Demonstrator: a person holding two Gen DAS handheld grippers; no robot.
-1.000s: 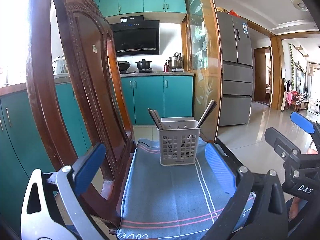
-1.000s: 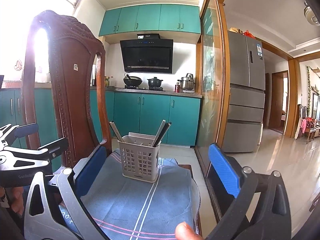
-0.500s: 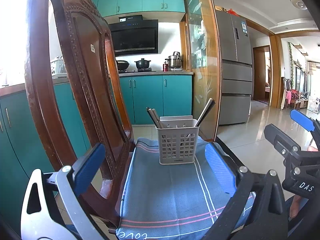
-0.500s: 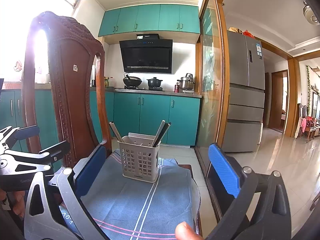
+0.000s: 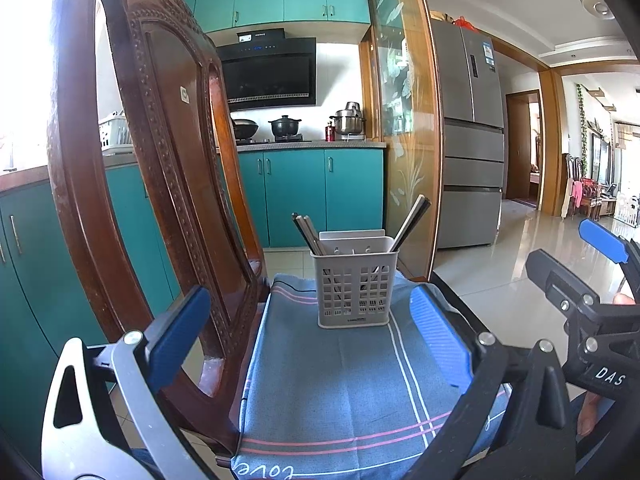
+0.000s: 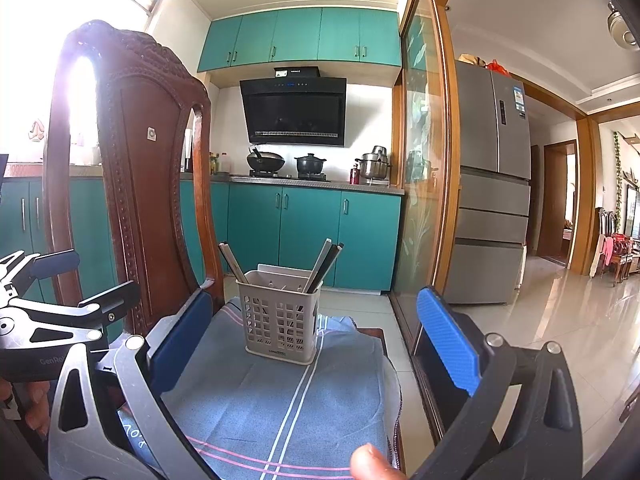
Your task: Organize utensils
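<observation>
1. Right now I have both grippers hanging back from the work: the left gripper (image 5: 316, 340) and the right gripper (image 6: 320, 344) each stand with jaws spread wide and nothing between the blue pads.
2. My target, the grey utensil basket (image 5: 354, 284), sits upright on the blue cloth (image 5: 340, 392) that covers the chair seat, at the far end of the cloth and well apart from both grippers.
3. Chopsticks (image 5: 408, 224) lean out of the basket: one pair towards the carved chair back (image 5: 160, 160) on the left, another pair towards the right. I see no loose utensils on the cloth, so I judge the sorting is close to finished or the next piece lies out of view.
4. If I go for a chopstick pair, I would approach from above, along the lean, and close on the upper stretch clear of the rim, so the light basket does not tip.
5. My left gripper has the chair back just beside it; I would keep that finger (image 5: 176, 336) away from the wood.
6. My right gripper has open floor beyond the seat edge, so it has the easier reach.
</observation>
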